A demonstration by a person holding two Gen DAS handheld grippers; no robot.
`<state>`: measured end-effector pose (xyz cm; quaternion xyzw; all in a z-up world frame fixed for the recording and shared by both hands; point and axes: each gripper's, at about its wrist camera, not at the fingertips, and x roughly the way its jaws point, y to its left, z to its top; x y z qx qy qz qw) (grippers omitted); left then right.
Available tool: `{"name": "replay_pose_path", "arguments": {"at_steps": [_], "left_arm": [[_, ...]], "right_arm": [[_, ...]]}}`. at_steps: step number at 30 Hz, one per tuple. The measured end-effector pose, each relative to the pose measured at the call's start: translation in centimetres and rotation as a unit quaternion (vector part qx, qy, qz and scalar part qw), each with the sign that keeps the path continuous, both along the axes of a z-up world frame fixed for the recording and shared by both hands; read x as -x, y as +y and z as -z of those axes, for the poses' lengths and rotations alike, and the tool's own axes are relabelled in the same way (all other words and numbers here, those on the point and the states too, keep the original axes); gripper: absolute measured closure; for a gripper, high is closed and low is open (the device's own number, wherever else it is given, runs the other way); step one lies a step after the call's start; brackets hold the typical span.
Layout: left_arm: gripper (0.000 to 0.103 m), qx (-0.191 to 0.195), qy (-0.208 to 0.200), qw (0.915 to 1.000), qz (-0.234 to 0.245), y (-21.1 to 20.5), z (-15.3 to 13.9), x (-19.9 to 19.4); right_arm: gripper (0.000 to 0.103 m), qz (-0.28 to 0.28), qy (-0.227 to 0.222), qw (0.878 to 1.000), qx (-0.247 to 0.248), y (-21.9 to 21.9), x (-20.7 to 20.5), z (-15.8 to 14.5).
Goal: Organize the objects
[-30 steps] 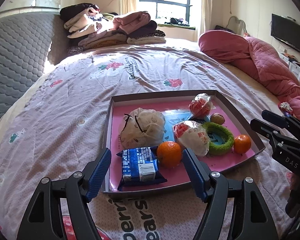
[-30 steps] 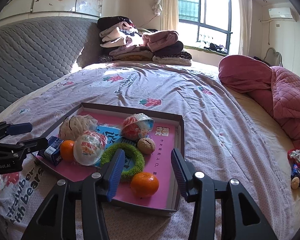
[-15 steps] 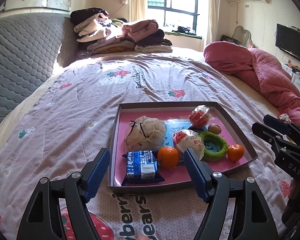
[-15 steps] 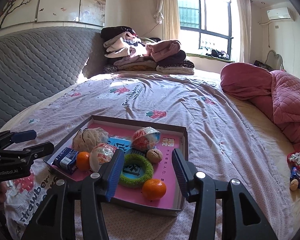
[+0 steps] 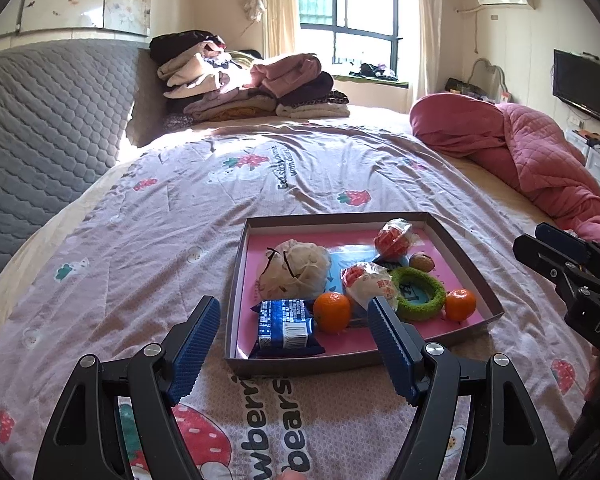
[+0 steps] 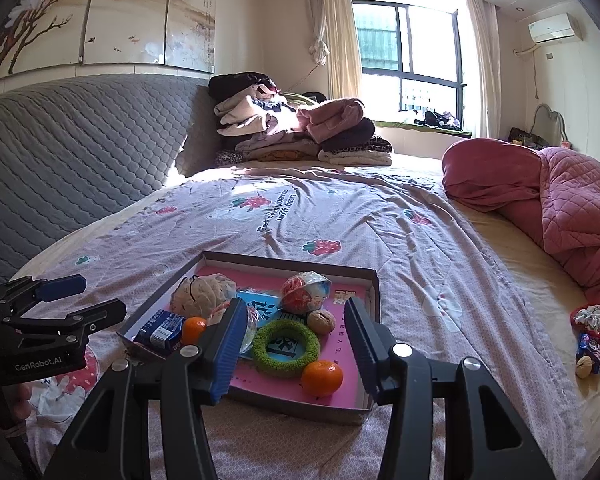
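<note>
A shallow pink-lined box tray (image 5: 238, 280) (image 6: 374, 292) lies on the bed. In it are a blue snack pack (image 5: 286, 326), two oranges (image 5: 332, 312) (image 6: 322, 378), a green ring (image 5: 420, 294) (image 6: 286, 346), a walnut (image 6: 321, 321), two wrapped red-white snacks (image 5: 366, 280) (image 6: 304, 292) and a cream bag (image 5: 296, 268). My left gripper (image 5: 294, 340) is open and empty, in front of the tray's near edge. My right gripper (image 6: 296, 332) is open and empty, at the tray's near right corner.
The bed has a strawberry-print sheet (image 5: 140, 248). A pink quilt (image 6: 572, 216) lies at the right, folded clothes (image 5: 252, 88) at the back, a grey padded headboard (image 6: 80, 152) at the left. Small loose items (image 6: 590, 336) lie on the bed to the right of the tray.
Both grippers have pulled back and up from the tray, which now looks smaller and farther. Both stay open and empty. The tray's contents have not moved.
</note>
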<state>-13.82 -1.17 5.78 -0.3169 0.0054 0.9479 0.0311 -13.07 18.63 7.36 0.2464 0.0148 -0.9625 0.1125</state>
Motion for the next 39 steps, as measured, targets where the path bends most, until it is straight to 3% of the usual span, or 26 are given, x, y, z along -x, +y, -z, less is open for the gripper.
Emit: {"name": "replay_pose_path", "arguments": {"at_steps": [7, 39], "left_arm": [[0.026, -0.005, 0.003, 1.0, -0.007, -0.6, 0.0, -1.1], [0.026, -0.002, 0.018, 0.9997, -0.019, -1.5, 1.1, -5.3]], "right_arm": [[0.047, -0.001, 0.01, 1.0, 0.0, -0.2, -1.4, -0.4], [0.041, -0.016, 0.002, 1.0, 0.015, -2.3, -5.6, 2.0]]}}
